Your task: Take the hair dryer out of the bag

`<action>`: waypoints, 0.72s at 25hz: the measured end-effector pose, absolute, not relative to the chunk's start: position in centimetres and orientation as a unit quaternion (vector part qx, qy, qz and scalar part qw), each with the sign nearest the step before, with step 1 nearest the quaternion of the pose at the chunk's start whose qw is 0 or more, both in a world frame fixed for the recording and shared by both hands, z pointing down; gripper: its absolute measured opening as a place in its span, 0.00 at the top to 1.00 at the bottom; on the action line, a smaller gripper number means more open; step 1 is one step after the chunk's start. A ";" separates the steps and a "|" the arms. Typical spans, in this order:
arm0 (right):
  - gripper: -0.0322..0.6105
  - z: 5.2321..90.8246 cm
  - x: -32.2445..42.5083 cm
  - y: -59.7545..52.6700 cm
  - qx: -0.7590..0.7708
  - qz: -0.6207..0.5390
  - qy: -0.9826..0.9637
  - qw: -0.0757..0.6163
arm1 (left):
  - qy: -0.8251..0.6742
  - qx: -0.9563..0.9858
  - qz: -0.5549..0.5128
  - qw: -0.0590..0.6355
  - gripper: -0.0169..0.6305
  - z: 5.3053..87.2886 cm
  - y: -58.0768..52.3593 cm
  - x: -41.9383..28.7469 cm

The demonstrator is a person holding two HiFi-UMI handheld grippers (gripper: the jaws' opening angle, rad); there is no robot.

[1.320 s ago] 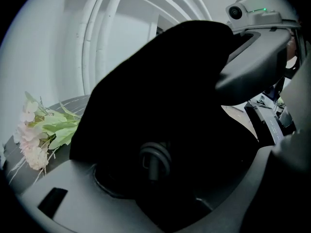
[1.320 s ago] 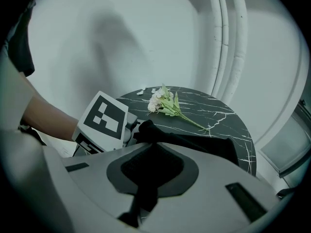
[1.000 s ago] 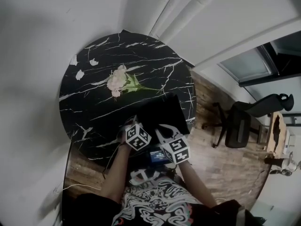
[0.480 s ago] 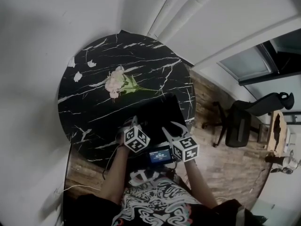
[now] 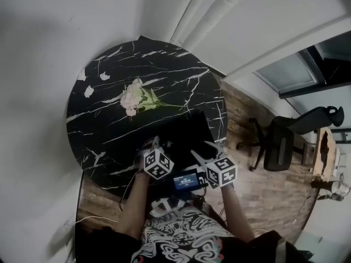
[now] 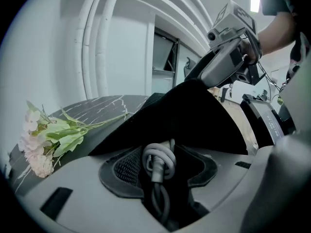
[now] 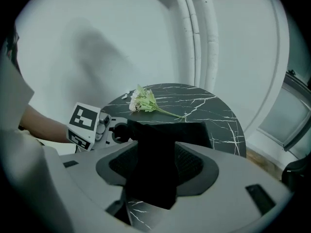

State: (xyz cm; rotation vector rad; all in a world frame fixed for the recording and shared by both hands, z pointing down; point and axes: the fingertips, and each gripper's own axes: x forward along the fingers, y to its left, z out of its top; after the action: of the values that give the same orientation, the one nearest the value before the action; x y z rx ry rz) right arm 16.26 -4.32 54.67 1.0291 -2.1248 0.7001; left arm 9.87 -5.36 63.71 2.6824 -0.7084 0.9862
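A black cloth bag (image 5: 184,133) lies on the near right of the round marble table (image 5: 104,119). My left gripper (image 5: 155,143) sits at the bag's near left corner. In the left gripper view its jaws (image 6: 165,152) close around a coiled grey cord (image 6: 156,160) of the hair dryer, with dark bag fabric (image 6: 194,115) packed beside it. The dryer's body is hidden. My right gripper (image 5: 207,149) stands at the bag's near right; its jaws (image 7: 158,152) have just been opening. A fold of the bag (image 7: 158,169) still hangs loose between them.
A bunch of pale flowers (image 5: 131,96) lies on the table beyond the bag. A small lit screen (image 5: 185,179) hangs below the grippers. The table's right edge drops to a wooden floor with an office chair (image 5: 279,141).
My right gripper has slid right, away from the left one, and its jaws have spread off the bag fabric. The left gripper has stayed put.
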 end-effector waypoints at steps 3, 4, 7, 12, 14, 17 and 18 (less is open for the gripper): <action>0.66 54.9 17.9 -4.8 0.393 0.271 -0.810 0.341 | -0.243 0.906 0.334 0.096 0.65 63.6 -5.4 9.9; 0.66 54.9 18.6 -5.1 0.400 0.274 -0.807 0.337 | -0.244 0.905 0.334 0.097 0.65 63.6 -5.5 9.9; 0.66 55.1 20.9 -6.0 0.422 0.288 -0.796 0.325 | -0.244 0.905 0.334 0.101 0.65 63.7 -5.5 10.1; 0.66 56.3 22.5 -7.6 0.436 0.304 -0.787 0.312 | -0.248 0.902 0.338 0.104 0.65 63.9 -5.4 10.0; 0.66 56.6 22.5 -7.9 0.430 0.304 -0.790 0.314 | -0.252 0.900 0.339 0.103 0.65 64.0 -5.5 10.1; 0.66 57.1 22.7 -8.3 0.431 0.308 -0.790 0.308 | -0.255 0.898 0.342 0.105 0.65 64.2 -5.5 10.1; 0.66 57.3 22.8 -8.4 0.433 0.310 -0.789 0.307 | -0.256 0.898 0.343 0.105 0.65 64.2 -5.5 10.1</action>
State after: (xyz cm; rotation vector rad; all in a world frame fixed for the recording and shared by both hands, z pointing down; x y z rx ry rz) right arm 22.84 -8.44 57.25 1.1439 -2.0864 0.8204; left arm 10.13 -5.47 64.19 2.6458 -0.7537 1.0119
